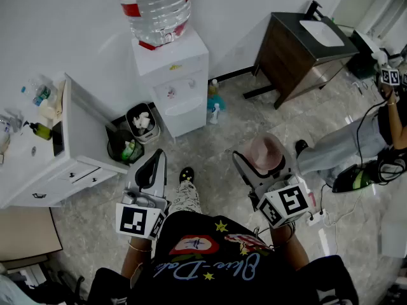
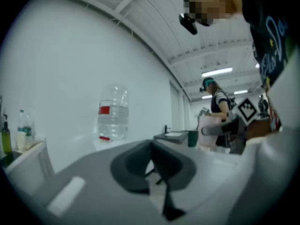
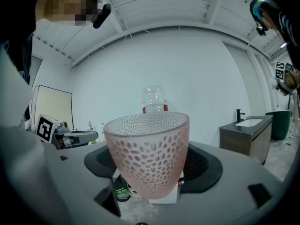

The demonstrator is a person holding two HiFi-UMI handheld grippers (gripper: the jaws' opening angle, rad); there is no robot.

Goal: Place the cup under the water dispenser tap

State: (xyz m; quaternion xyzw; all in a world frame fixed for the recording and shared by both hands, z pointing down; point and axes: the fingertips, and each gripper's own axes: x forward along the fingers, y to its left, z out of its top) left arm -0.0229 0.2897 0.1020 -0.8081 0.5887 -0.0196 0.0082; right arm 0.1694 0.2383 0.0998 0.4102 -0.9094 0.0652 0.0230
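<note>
R tongs (image 3: 149, 167) are clamped on the cup (image 1: 265, 152), pads on its two sides, jaws spread wide round it. Cup is upright: long axis vertical, mouth up, narrower base down. It's held off the floor just in front of the person, well short of the water dispenser (image 1: 173, 81). Cup is pale pink, see-thru, tapered, w/ a dimpled honeycomb-like pattern over the whole wall.

L tongs (image 2: 151, 149) are together, nothing btwn them, held level beside the R ones and apart from the cup.

Further on, waste bins (image 1: 114, 150) stand on the floor just L of the dispenser, and small bottles (image 1: 214, 107) just R of it. Dispenser is white, against the wall, front toward the person, w/ a clear water bottle (image 1: 156, 8) w/ red label on top. In the right gripper view that bottle shows directly behind the cup's rim.
</note>
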